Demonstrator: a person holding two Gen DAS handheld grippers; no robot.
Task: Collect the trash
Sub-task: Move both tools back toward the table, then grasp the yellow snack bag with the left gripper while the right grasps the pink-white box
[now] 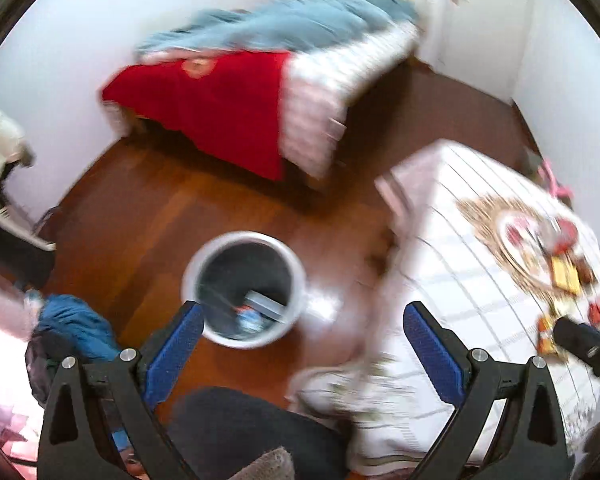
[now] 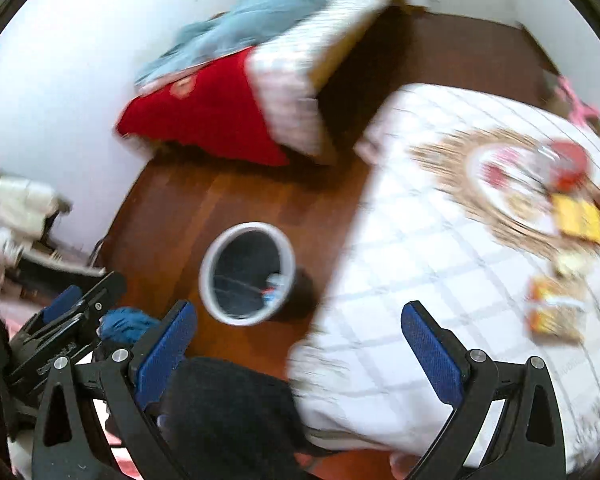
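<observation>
Trash is seen inside the bin (image 1: 246, 288) on the floor. Both claws, left (image 1: 304, 344) and right (image 2: 300, 344), are held open and empty above it.

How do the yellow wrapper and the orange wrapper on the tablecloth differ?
The yellow wrapper is plain bright yellow; the orange wrapper is orange with paler patches. The yellow wrapper lies at the edge of the woven placemat; the orange wrapper lies on the bare checked tablecloth, nearer the right gripper. Both lie flat, ungrasped.
</observation>
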